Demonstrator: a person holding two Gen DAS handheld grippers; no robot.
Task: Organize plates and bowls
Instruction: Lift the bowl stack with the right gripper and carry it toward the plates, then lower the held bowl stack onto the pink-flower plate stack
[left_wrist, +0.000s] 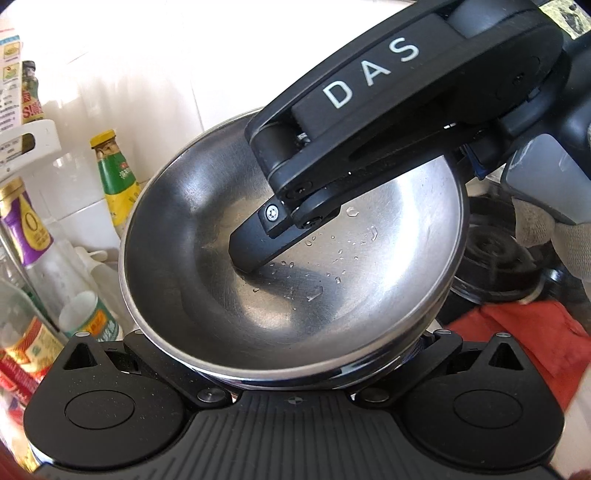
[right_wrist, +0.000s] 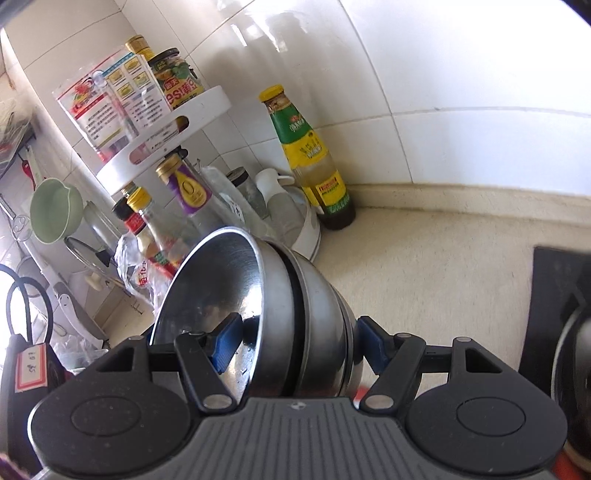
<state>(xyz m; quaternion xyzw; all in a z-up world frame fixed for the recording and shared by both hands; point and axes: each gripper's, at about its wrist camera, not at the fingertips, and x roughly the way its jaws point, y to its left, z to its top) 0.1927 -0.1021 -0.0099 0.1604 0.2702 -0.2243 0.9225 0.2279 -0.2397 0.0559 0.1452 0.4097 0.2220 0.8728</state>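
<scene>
While the round stainless-steel bowls (right_wrist: 295, 317) are nested in a stack of at least two, they are tilted on their side in the right wrist view, with the open mouth to the left and the rounded bottoms to the right, so the axis of the stack lies nearly level; the metal is brushed, dull grey outside and shiny inside, with thin rolled rims; the right gripper (right_wrist: 299, 343) grasps this stack, one blue ribbed pad (right_wrist: 226, 345) inside the innermost bowl and the other blue pad against the outer bottom; the stack is held in the air above the cream speckled countertop (right_wrist: 424, 266); in the left wrist view the mouth of the top bowl (left_wrist: 207, 236) faces the camera and small water drops (left_wrist: 314, 291) lie on its smooth inner surface; the black finger of the right gripper (left_wrist: 258, 243) reaches down into the bowl from the upper right; the left gripper (left_wrist: 291, 354) has its black linkage arms spread at both sides of the lower rim, but its pads are hidden under the bowl, so I cannot tell if it presses or not; behind, a glass sauce bottle with yellow cap and green label (right_wrist: 306, 155) stands on the countertop near the white glossy wall tiles (right_wrist: 406, 66); a white plastic corner shelf (right_wrist: 166, 136) carries jars and packets.
</scene>
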